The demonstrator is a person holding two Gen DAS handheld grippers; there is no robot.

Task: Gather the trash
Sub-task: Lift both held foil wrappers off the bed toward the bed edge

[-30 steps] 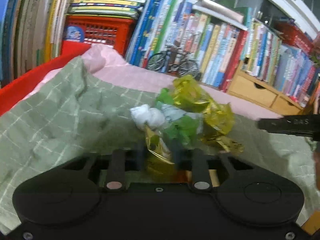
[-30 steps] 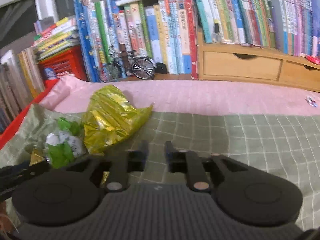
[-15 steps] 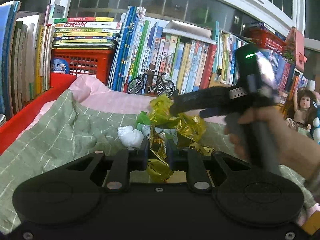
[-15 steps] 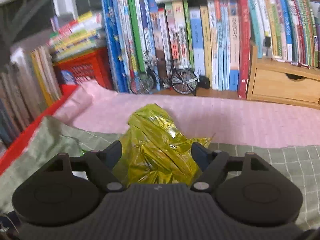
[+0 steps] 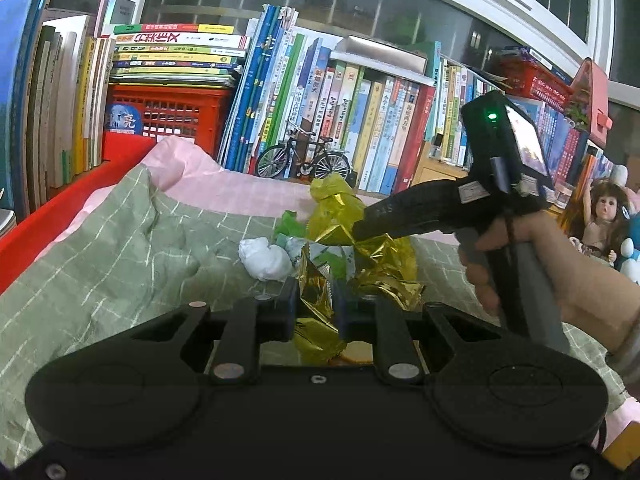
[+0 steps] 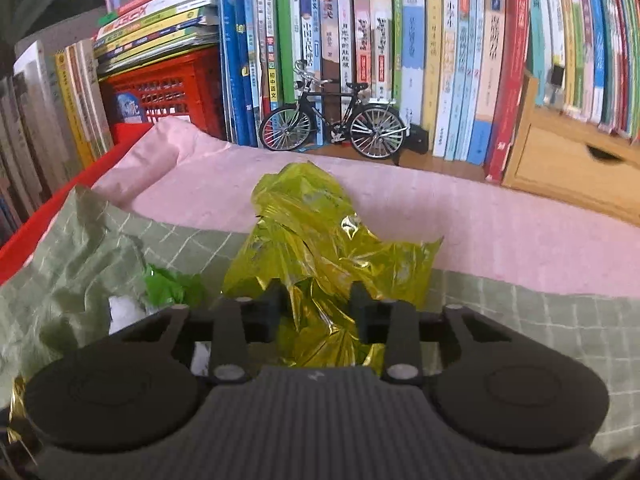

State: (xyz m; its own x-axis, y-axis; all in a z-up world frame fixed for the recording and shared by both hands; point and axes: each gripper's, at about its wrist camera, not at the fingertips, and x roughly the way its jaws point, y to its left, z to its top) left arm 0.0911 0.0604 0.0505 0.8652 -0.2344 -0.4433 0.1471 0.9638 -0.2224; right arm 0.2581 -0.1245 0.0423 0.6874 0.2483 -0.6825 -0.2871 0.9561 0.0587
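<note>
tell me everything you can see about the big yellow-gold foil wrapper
The yellow-gold foil wrapper is a crumpled, shiny, see-through film, greenish-yellow on top and more golden below. It stands bunched up on the green checked cloth, just before the pink cloth. The right gripper has just been closing and now pinches its lower part. A green scrap lies to its left.

Home: child's room or study corner.
Packed rows of books (image 6: 460, 60), a doll (image 5: 600, 220), a model bicycle (image 6: 334, 122), wooden drawers (image 6: 572, 160) and a red crate (image 5: 168, 114) behind cloth-covered surface.
</note>
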